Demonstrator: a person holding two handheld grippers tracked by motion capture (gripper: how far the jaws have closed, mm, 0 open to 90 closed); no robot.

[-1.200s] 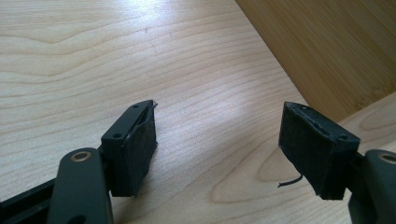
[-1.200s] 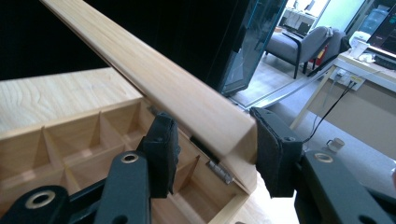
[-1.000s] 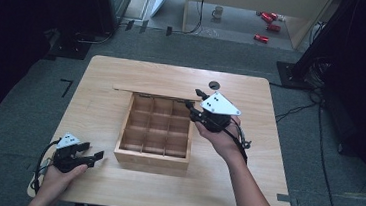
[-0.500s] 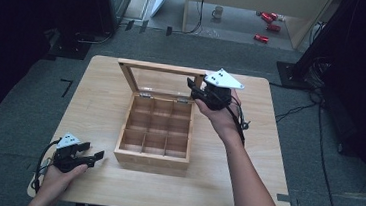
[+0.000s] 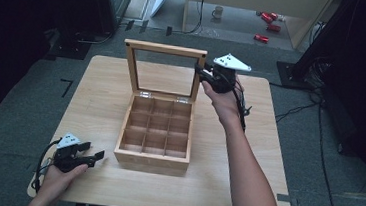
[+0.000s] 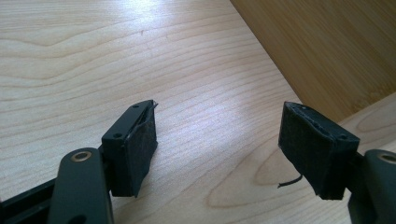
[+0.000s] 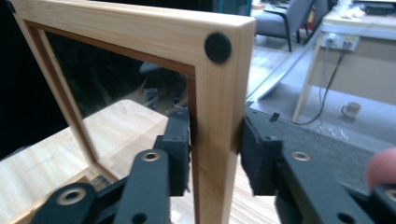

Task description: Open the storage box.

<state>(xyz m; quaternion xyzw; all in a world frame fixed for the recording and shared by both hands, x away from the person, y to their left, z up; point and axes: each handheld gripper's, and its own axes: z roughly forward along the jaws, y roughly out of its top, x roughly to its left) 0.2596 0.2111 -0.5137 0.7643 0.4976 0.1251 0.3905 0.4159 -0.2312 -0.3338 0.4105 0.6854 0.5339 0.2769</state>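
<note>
A wooden box (image 5: 153, 156) with several empty compartments stands mid-table. Its glass-paned lid (image 5: 165, 49) is raised upright on the far side. My right gripper (image 5: 204, 78) is shut on the lid's right rail near the top corner. In the right gripper view, the pads (image 7: 259, 149) press on both faces of the lid frame (image 7: 219, 70); the jaws have just been closing on it. My left gripper (image 5: 93, 153) rests near the table's front left corner, open and empty. In the left gripper view, the left gripper (image 6: 219, 140) hovers over bare wood, with the box wall (image 6: 327, 46) ahead to the right.
The light wooden table (image 5: 96, 100) has free room left and right of the box. On the floor beyond the table are a mug (image 5: 218, 11), red items (image 5: 268, 27) and cables. A dark stand base (image 5: 294, 72) sits off the far right corner.
The right gripper has swung the lid up from nearly flat to upright, moving up and away from the person. The left gripper has stayed put.
</note>
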